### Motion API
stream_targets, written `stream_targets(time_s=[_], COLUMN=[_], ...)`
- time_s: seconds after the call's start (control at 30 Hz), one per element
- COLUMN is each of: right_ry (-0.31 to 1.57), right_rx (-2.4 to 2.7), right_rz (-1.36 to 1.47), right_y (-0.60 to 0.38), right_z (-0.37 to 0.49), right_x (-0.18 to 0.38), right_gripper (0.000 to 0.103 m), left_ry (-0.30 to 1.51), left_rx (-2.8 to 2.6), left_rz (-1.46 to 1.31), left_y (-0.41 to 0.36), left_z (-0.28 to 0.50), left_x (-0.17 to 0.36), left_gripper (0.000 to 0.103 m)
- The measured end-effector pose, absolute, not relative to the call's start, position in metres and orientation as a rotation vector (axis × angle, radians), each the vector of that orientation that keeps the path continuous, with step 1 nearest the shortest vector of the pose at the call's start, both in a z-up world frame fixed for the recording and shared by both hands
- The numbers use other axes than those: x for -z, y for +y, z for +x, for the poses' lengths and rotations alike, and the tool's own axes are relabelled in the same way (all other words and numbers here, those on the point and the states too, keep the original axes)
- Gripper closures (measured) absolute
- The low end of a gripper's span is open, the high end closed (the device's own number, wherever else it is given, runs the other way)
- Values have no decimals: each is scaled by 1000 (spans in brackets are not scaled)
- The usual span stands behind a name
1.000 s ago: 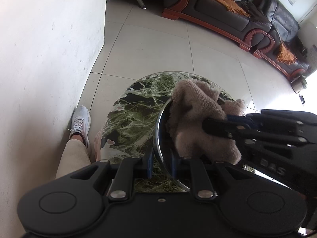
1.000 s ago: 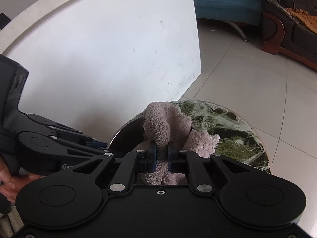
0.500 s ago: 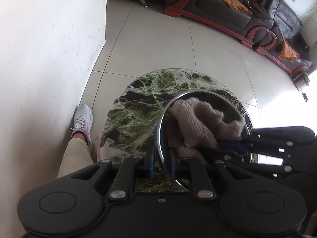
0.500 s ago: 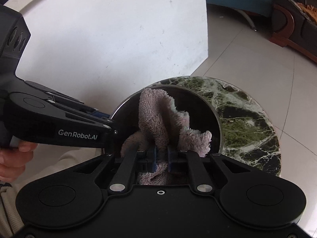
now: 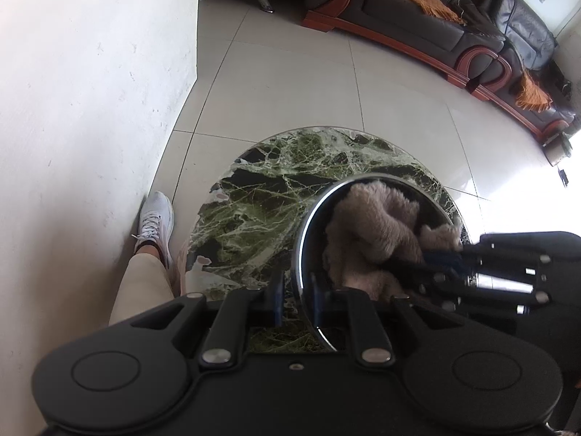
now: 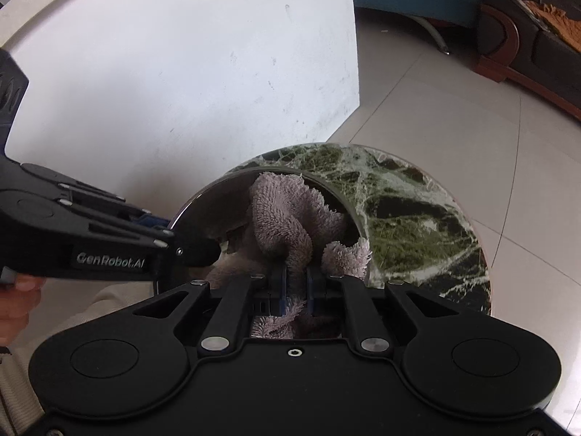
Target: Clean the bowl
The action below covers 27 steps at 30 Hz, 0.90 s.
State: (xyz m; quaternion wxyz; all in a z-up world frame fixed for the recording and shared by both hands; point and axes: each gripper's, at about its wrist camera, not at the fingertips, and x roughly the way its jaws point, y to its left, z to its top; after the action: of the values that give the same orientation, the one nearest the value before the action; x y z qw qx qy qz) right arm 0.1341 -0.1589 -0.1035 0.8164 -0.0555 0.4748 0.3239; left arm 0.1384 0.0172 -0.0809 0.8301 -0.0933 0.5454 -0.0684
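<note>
A shiny steel bowl (image 5: 303, 229) stands tilted over a round green marble table (image 5: 261, 196). My left gripper (image 5: 296, 292) is shut on the bowl's near rim, one finger inside and one outside. A fluffy pinkish-brown cloth (image 5: 370, 225) fills the bowl. In the right wrist view the same bowl (image 6: 210, 210) holds the cloth (image 6: 287, 218), and my right gripper (image 6: 295, 283) is shut on a fold of it inside the bowl. The left gripper (image 6: 198, 250) comes in from the left and clamps the rim. The right gripper (image 5: 410, 265) enters the left wrist view from the right.
A white wall (image 5: 90, 91) runs close along the table's left side. A person's leg and white sneaker (image 5: 154, 221) stand by the wall next to the table. A hand (image 6: 18, 294) holds the left gripper. Dark leather sofas (image 5: 435, 18) line the far side of the tiled floor (image 5: 290, 91).
The cloth has gone from sticking out above the rim to lying deep inside the bowl, pushed down by the right gripper. The bowl now shows more of its inside. The left gripper has kept still.
</note>
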Motion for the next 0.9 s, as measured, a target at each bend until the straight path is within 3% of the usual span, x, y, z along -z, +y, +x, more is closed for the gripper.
stream_targets(time_s=[0.9], right_ry=[946], right_rx=[-702], right_rz=[-189], right_y=[-146], right_z=[137], right_x=[98], right_gripper=[93], left_ry=[1175], left_rx=[150], left_rz=[-181], left_y=[12], left_z=[139], left_x=[86], left_gripper=[89])
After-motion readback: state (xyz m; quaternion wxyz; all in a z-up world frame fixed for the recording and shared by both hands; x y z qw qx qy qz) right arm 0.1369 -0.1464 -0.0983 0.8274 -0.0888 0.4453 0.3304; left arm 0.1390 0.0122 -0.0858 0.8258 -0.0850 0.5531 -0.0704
